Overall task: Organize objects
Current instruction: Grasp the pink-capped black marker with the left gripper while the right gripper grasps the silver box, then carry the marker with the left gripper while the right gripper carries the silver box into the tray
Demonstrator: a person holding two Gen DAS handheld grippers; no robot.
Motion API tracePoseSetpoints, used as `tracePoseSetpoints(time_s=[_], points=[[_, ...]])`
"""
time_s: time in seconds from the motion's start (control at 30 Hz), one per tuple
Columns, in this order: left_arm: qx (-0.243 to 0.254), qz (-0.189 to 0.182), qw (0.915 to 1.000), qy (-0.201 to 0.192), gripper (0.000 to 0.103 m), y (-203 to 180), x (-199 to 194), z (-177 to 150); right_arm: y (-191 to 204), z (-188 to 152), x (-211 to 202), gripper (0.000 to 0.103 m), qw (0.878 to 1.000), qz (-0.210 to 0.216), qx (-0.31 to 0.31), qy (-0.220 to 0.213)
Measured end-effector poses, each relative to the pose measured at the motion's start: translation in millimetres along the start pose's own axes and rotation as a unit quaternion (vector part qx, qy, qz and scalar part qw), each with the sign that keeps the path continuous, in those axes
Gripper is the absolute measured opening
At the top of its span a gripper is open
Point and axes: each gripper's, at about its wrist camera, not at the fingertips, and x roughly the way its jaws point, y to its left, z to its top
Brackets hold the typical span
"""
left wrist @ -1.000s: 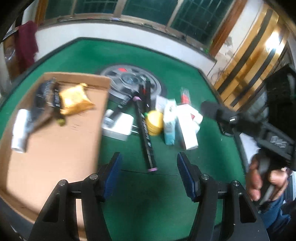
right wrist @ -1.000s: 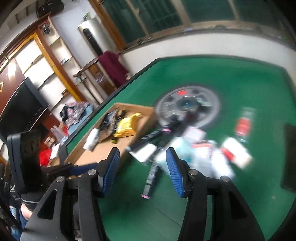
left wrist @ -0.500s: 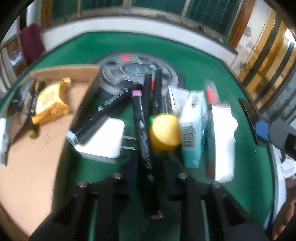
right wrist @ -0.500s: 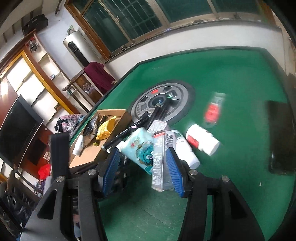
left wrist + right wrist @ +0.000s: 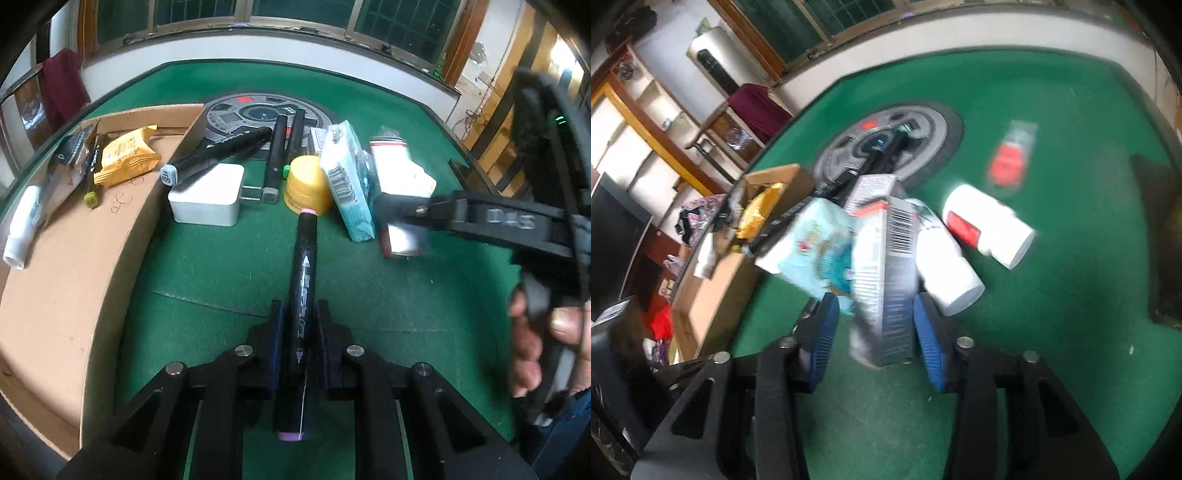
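The left tongs (image 5: pixel 300 325) are pinching a black marker with pink ends (image 5: pixel 303 280), which points away over the green table (image 5: pixel 406 295) toward a yellow cap (image 5: pixel 307 184) in the clutter around the table's middle. The right tongs (image 5: pixel 875 328) stand spread around a grey barcoded box (image 5: pixel 886 273), their blue pads (image 5: pixel 823 332) not yet pressed against it. A light-blue packet (image 5: pixel 820 251) leans just beside that box, and a white bottle (image 5: pixel 945 269) lies touching its other side. A cardboard tray (image 5: pixel 74 258) sits along the table's left edge, holding a yellow snack packet (image 5: pixel 125 158).

Black marker (image 5: pixel 303 280) with pink caps, yellow snack packet (image 5: pixel 125 159), green table (image 5: pixel 229 266).
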Motion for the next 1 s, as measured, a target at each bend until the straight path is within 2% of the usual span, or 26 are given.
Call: tracePoseSetpoints(time_s=[0.1, 0.13, 0.23, 0.43, 0.6, 1.0], points=[[0.013, 0.015, 0.9998, -0.003, 0.015, -6.3, 4.2, 4.0, -8.6, 4.7, 9.0, 0.038, 1.0, 0.01, 0.01, -0.015], [0.012, 0.018, 0.9997, -0.005, 0.015, -7.5, 5.7, 6.3, -7.9, 6.7, 9.7, 0.034, 1.0, 0.007, 0.001, -0.017], [0.045, 0.037, 0.9982, -0.017, 0.014, -15.8, 7.7, 3.3, -10.2, 5.9, 4.8, 0.033, 1.0, 0.011, 0.01, -0.013], [0.037, 0.019, 0.999, -0.014, 0.012, -17.3, 4.9, -0.8, -1.5, -0.7, -27.8, 0.032, 0.998, -0.021, -0.014, -0.053], [0.037, 0.009, 0.9991, -0.019, 0.012, -20.8, -0.9, -3.4, 1.9, -1.2, -43.3, 0.032, 0.997, -0.016, -0.017, -0.074], [0.048, 0.04, 0.9952, -0.075, 0.012, -22.2, -38.0, 5.0, 15.2, -2.7, -44.4, 0.033, 0.996, 0.001, -0.026, -0.08]])
